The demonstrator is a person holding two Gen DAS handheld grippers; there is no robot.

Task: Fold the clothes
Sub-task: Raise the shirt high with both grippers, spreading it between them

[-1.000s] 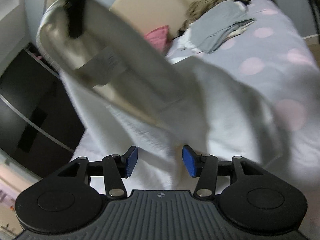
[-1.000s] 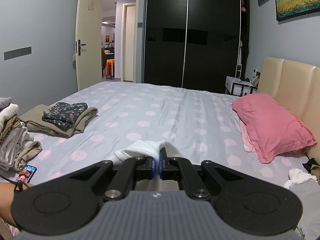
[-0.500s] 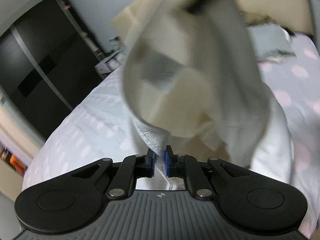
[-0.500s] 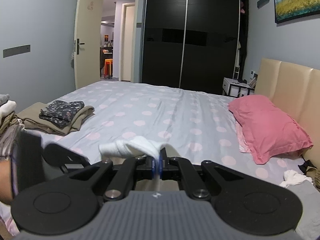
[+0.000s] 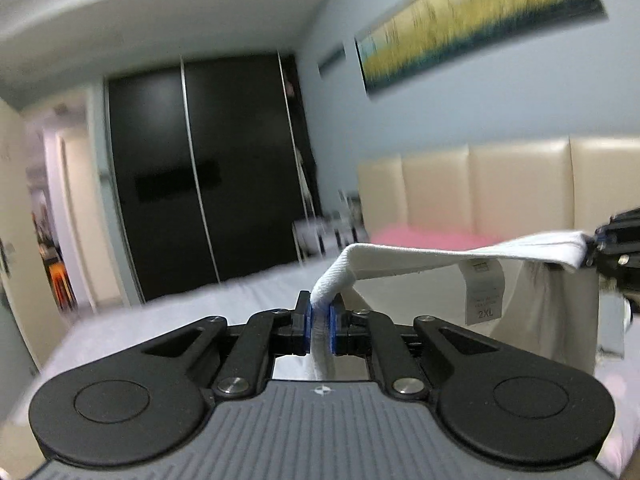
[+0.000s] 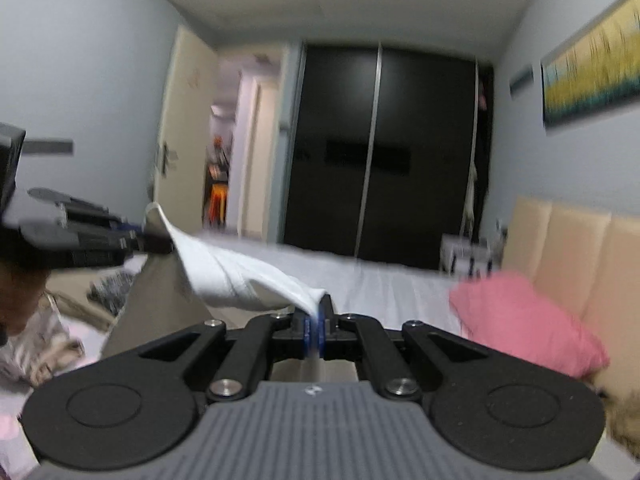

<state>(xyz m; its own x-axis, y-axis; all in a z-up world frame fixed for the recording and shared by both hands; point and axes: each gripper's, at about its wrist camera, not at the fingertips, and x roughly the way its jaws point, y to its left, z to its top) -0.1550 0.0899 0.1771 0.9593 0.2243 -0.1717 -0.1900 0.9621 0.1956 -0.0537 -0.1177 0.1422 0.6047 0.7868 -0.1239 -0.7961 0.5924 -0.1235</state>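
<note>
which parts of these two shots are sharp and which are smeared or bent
Left wrist view: the left gripper and the white ribbed garment band with its 2XL label are crisp, while the yellow landscape painting and black sliding wardrobe are motion-smeared. Right wrist view: the right gripper is sharp, the pink pillow soft, and fisheye bends the ceiling edge; room light is dim.

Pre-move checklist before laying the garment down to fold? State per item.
1. Left hand-held gripper shut on the white garment: ok.
2. Right hand-held gripper shut on the same garment: ok.
3. Top edge stretched between both grippers: ok.
4. Size tag faces the left camera, hanging free: ok.
5. Bottom hem clear of the bed: cannot tell.
6. Pink pillow away from the garment: ok.
</note>
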